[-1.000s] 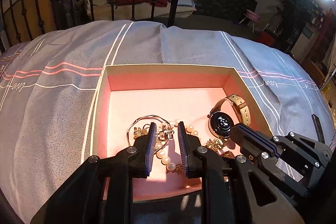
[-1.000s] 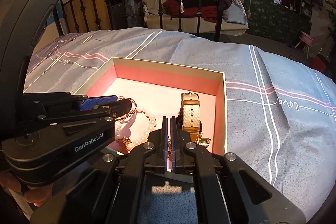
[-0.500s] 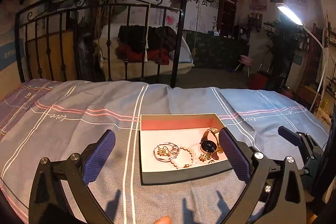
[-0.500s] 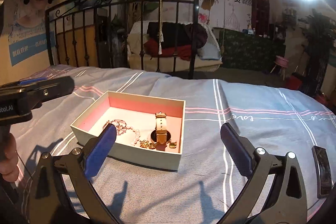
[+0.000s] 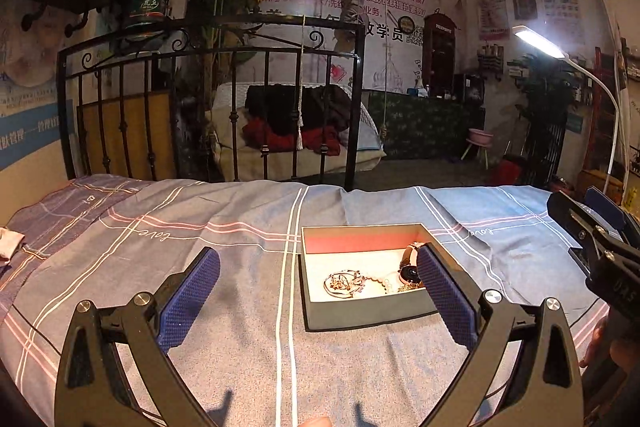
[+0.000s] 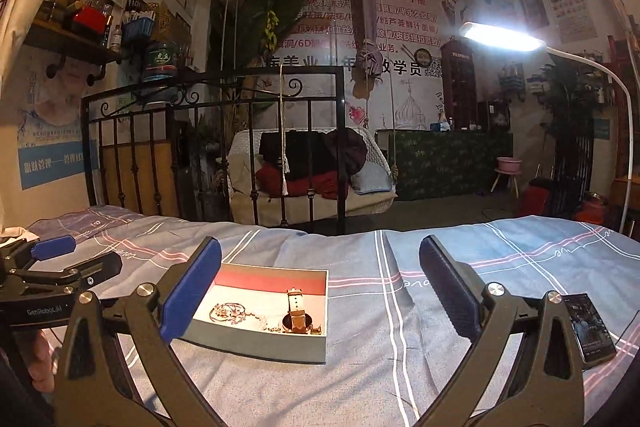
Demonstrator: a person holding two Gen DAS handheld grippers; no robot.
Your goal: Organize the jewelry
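Jewelry [image 5: 362, 282], pearls, metal rings and a strapped watch [image 6: 296, 315], lies in a shallow square box [image 5: 360, 315] on the striped sheet [image 5: 240, 227]. Left gripper [image 5: 318, 301] and right gripper [image 6: 320, 293] gape wide, empty.

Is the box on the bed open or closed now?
Open. The box has no lid on it: its pink inside shows, with the watch and the pearl strand lying in it.

Grey box [image 5: 360, 315] — pink inside; blue-grey bedsheet [image 5: 240, 347], pink-white stripes
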